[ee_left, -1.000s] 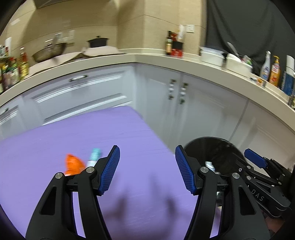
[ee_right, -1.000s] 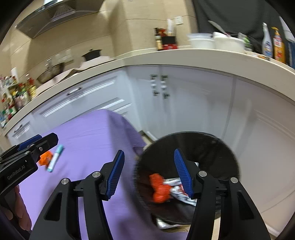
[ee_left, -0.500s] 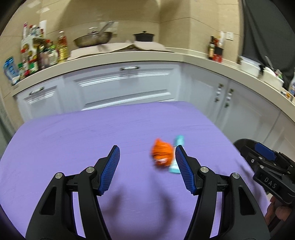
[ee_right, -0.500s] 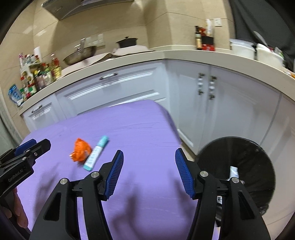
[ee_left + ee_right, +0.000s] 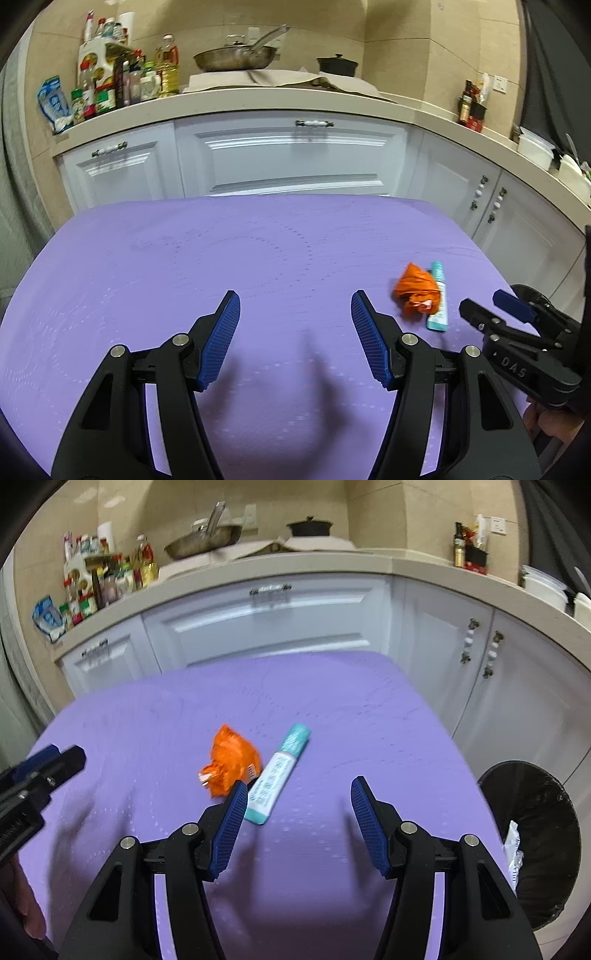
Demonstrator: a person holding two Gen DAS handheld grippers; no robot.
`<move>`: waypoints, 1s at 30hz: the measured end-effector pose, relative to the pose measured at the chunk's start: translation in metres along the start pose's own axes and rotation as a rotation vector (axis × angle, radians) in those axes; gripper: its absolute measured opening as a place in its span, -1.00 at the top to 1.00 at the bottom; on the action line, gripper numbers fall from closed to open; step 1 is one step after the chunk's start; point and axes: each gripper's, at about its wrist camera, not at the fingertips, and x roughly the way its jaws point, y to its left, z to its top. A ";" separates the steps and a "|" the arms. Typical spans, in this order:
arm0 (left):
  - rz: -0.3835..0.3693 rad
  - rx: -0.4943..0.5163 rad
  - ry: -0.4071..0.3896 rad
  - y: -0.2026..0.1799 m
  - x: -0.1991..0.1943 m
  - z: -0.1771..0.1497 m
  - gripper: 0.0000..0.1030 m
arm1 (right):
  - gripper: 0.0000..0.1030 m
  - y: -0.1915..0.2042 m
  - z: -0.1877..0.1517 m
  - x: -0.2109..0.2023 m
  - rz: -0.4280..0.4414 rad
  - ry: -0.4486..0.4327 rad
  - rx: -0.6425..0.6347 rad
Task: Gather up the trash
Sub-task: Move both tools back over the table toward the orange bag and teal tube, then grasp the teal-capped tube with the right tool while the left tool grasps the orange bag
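Observation:
A crumpled orange wrapper and a teal-and-white tube lie side by side on the purple table. My right gripper is open and empty just in front of them, its left finger near the tube's end. My left gripper is open and empty over the table's middle, with the wrapper and tube to its right. The right gripper also shows at the right of the left wrist view. A black trash bin stands beyond the table's right edge with wrappers inside.
White kitchen cabinets and a beige counter run behind the table. Bottles and jars, a pan and a black pot stand on the counter. White containers sit at the far right.
Both grippers have swung left, away from the bin and over the table. The wrapper and tube now lie close in front of the right gripper. Both grippers stayed open.

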 end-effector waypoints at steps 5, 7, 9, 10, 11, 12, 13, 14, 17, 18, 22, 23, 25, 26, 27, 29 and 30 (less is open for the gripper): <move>0.015 -0.032 0.004 0.021 0.003 0.001 -0.18 | -0.12 0.011 0.001 0.014 -0.010 0.047 -0.019; 0.019 -0.043 0.007 0.028 0.004 0.001 -0.18 | -0.12 0.013 0.002 0.020 -0.018 0.064 -0.022; 0.022 -0.053 0.010 0.033 0.006 0.001 -0.18 | -0.12 0.015 0.002 0.026 -0.021 0.085 -0.025; 0.022 -0.056 0.012 0.035 0.006 0.001 -0.18 | -0.12 0.016 0.002 0.029 -0.021 0.095 -0.027; 0.021 -0.060 0.014 0.037 0.006 0.000 -0.18 | -0.12 0.017 0.002 0.031 -0.025 0.102 -0.030; 0.020 -0.062 0.016 0.039 0.007 -0.001 -0.18 | -0.12 0.017 0.002 0.032 -0.026 0.108 -0.030; 0.018 -0.065 0.017 0.040 0.007 -0.001 -0.18 | -0.11 0.016 0.002 0.033 -0.027 0.109 -0.027; 0.016 -0.068 0.019 0.041 0.007 -0.002 -0.18 | -0.11 0.013 0.002 0.032 -0.035 0.108 -0.022; 0.010 -0.074 0.023 0.042 0.008 -0.004 -0.18 | -0.08 0.003 0.002 0.030 -0.055 0.106 0.002; 0.007 -0.074 0.025 0.041 0.009 -0.005 -0.18 | -0.07 0.000 0.003 0.029 -0.056 0.103 0.014; -0.010 -0.072 0.036 0.036 0.012 -0.006 -0.18 | -0.06 -0.002 0.008 0.029 -0.055 0.094 0.017; -0.014 -0.072 0.037 0.035 0.012 -0.006 -0.18 | -0.04 -0.001 0.009 0.030 -0.048 0.092 0.013; -0.021 -0.069 0.038 0.031 0.013 -0.006 -0.18 | 0.13 0.002 0.010 0.032 -0.039 0.097 0.001; -0.024 -0.067 0.038 0.029 0.013 -0.005 -0.18 | 0.20 0.003 0.011 0.035 -0.025 0.106 -0.005; -0.028 -0.065 0.038 0.027 0.013 -0.005 -0.18 | 0.39 0.004 0.011 0.036 -0.016 0.113 -0.008; -0.035 -0.060 0.040 0.023 0.014 -0.005 -0.18 | 0.55 0.006 0.010 0.040 -0.008 0.124 -0.022; -0.038 -0.058 0.041 0.020 0.014 -0.005 -0.18 | 0.56 0.006 0.010 0.039 -0.009 0.120 -0.024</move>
